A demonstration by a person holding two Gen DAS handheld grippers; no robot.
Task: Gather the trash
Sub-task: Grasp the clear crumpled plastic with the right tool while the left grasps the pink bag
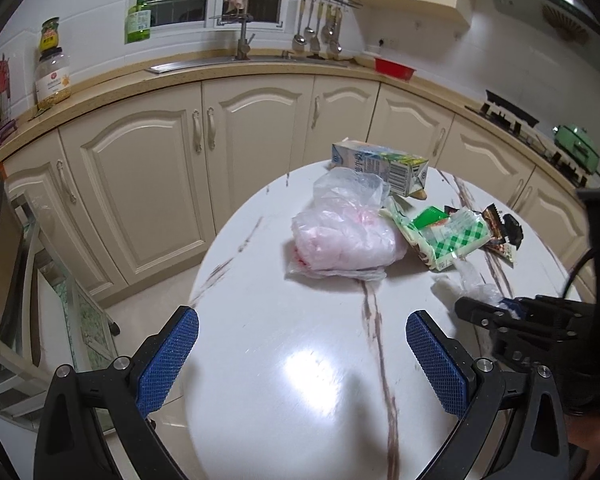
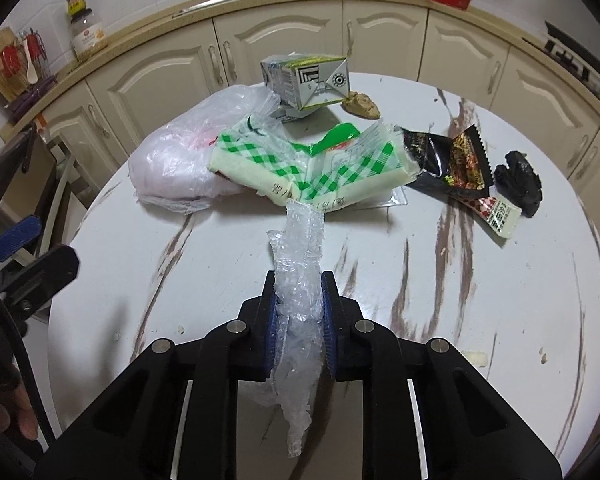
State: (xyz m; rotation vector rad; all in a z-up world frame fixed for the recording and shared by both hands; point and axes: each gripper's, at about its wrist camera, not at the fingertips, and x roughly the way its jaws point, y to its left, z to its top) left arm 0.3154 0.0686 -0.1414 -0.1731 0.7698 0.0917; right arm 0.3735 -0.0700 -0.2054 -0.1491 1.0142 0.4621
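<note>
Trash lies on a round white marble table (image 1: 292, 360). A pinkish clear plastic bag (image 1: 344, 236) (image 2: 180, 160) sits beside a green-checked wrapper (image 1: 444, 236) (image 2: 320, 168), a milk carton (image 1: 380, 166) (image 2: 306, 80) and dark snack wrappers (image 1: 500, 232) (image 2: 460, 160). My right gripper (image 2: 299, 300) is shut on a crumpled strip of clear plastic film (image 2: 300, 264) that sticks out past both ends of the pads. In the left wrist view that right gripper (image 1: 480, 308) holds the film (image 1: 468, 284) at the table's right. My left gripper (image 1: 302, 340) stands open over bare table, nothing between its fingers.
A brown lump (image 2: 362, 106) lies behind the carton, a crumpled black piece (image 2: 518, 184) at the far right. Small crumbs (image 2: 476, 358) dot the near table. Cream cabinets (image 1: 148, 184) and a counter with a sink (image 1: 244, 60) ring the table; a rack (image 1: 16, 280) stands at the left.
</note>
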